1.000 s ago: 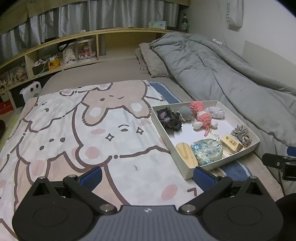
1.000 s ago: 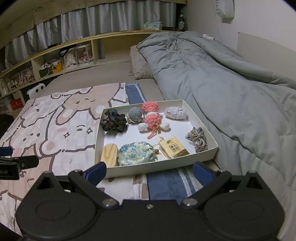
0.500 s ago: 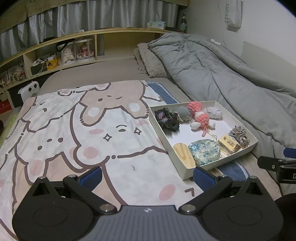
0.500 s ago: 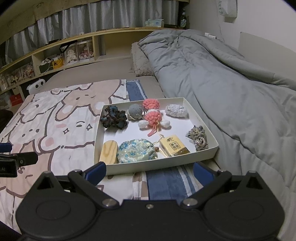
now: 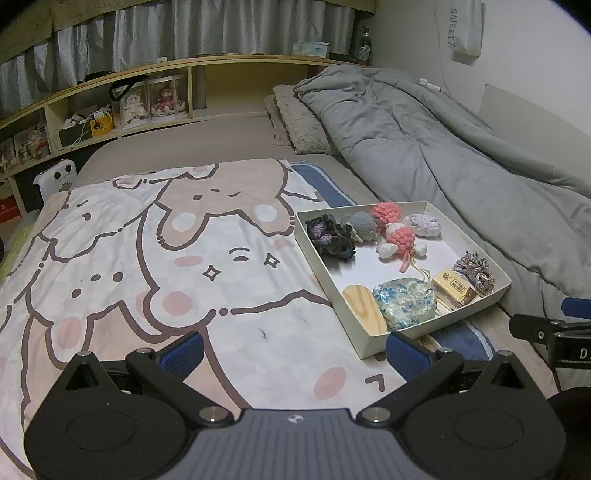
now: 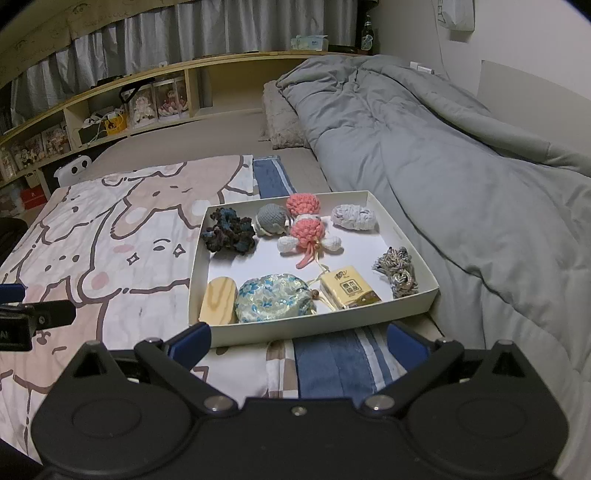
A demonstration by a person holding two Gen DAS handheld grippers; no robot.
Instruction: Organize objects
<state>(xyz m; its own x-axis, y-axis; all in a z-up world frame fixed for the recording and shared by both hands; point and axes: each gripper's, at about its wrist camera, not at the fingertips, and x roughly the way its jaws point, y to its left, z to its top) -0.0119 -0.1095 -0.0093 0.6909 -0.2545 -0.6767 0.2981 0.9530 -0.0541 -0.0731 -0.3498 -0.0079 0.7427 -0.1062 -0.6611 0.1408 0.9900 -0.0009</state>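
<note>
Right wrist view, white box (image 6: 417,258) of trinkets just ahead of right gripper (image 6: 299,343), fingers spread, empty.

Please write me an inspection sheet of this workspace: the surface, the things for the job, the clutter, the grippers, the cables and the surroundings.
Surface: bed with cartoon blanket, grey duvet on the right.
Job's things: white box on the blanket holds a dark yarn piece, grey ball, pink knit toy, wooden block, floral pouch, yellow box.
Clutter: nothing seen outside the box.
Grippers: left gripper and right gripper open, empty.
Cables: on the shelf.
Surroundings: shelf, curtains.
</note>
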